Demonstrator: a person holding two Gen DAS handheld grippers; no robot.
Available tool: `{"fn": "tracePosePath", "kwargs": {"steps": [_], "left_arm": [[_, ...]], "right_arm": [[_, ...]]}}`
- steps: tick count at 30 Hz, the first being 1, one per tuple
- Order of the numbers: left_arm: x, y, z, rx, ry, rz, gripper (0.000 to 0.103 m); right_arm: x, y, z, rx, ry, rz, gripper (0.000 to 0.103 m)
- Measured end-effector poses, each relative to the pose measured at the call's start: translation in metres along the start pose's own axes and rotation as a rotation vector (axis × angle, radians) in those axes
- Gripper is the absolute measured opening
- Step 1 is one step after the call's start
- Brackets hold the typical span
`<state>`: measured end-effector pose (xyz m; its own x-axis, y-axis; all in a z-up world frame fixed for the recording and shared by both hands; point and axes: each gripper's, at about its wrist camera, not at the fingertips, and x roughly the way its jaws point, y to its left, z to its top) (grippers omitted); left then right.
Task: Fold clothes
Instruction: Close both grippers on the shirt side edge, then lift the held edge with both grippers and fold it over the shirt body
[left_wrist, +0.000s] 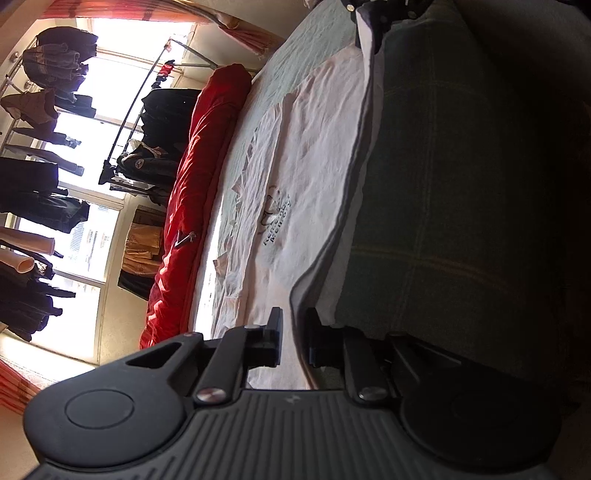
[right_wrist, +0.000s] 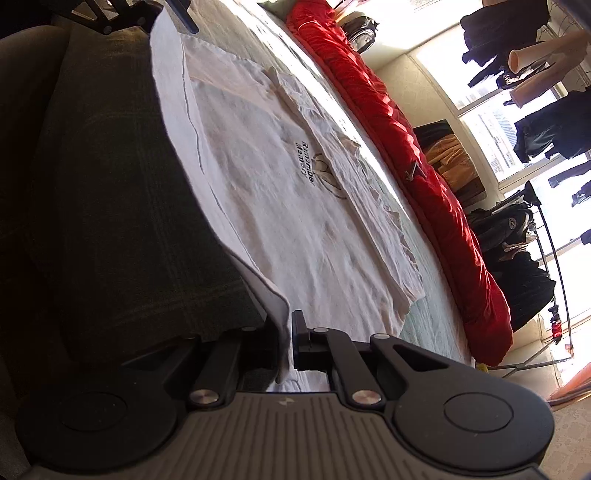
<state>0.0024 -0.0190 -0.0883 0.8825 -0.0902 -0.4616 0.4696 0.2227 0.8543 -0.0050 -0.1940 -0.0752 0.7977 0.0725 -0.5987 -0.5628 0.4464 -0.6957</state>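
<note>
A white T-shirt (left_wrist: 314, 166) with a dark printed logo (left_wrist: 275, 218) lies spread flat on a bed. Its near hem hangs over the bed's edge. In the left wrist view my left gripper (left_wrist: 295, 339) is shut on the hem at one corner, with white cloth pinched between its black fingers (left_wrist: 275, 339). In the right wrist view the same T-shirt (right_wrist: 277, 221) stretches away, and my right gripper (right_wrist: 285, 343) is shut on the hem at the other corner. The cloth folds down between its fingers (right_wrist: 301, 343).
The bed has a pale green sheet (left_wrist: 306, 48) and a dark plaid cover (left_wrist: 443, 184) on its near side. A red duvet (left_wrist: 192, 177) runs along the far edge. Behind it a rack of dark clothes (left_wrist: 159, 122) stands in front of bright windows.
</note>
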Motion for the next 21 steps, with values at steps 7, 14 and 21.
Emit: {"fn": "tracePosePath", "kwargs": {"steps": [7,14,21], "left_arm": [[0.016,0.018,0.005,-0.015,-0.007,0.030,0.005],[0.044,0.039,0.010,-0.031,-0.004,0.072,0.005],[0.096,0.071,0.015,-0.137,0.010,0.148,0.005]], "right_arm": [[0.007,-0.023,0.008,-0.009,-0.026,-0.050,0.007],[0.031,-0.047,0.018,-0.003,-0.038,-0.091,0.007],[0.077,-0.085,0.033,0.065,-0.051,-0.139,0.007]]}}
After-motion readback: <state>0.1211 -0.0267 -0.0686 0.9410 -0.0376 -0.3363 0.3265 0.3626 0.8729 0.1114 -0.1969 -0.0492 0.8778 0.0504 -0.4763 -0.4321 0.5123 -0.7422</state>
